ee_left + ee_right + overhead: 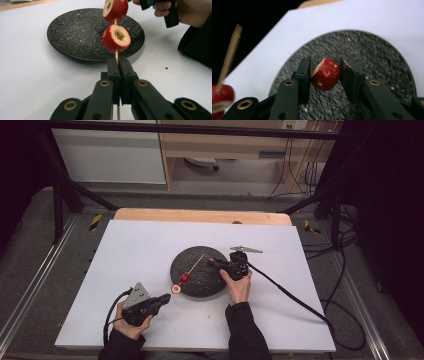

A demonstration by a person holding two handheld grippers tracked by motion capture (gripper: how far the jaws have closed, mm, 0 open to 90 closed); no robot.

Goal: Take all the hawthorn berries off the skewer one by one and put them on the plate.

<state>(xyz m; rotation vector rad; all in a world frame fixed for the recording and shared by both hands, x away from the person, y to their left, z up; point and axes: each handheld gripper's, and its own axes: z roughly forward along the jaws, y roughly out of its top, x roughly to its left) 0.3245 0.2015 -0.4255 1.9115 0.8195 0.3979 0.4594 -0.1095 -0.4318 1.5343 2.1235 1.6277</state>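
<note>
Left gripper [117, 62] clenched on skewer [116, 55]; two red fruit pieces [116, 38] threaded on it, held over plate [75, 37] edge; right gripper [324, 72] jaws grasp a third fruit piece [325, 74] above plate, pads seem to touch it, view blurred; white table [140, 245].

plate [200, 270] mid-table [140, 245], skewer [192, 266] slanting over it – two fruit pieces [116, 38] threaded on, left gripper [162, 299] at its near end, right gripper [215, 263] over plate's right side – fruit piece [326, 74] between jaws

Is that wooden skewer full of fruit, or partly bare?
Partly bare. Two red fruit pieces sit on the skewer near the left gripper; the far length is bare wood.
</note>
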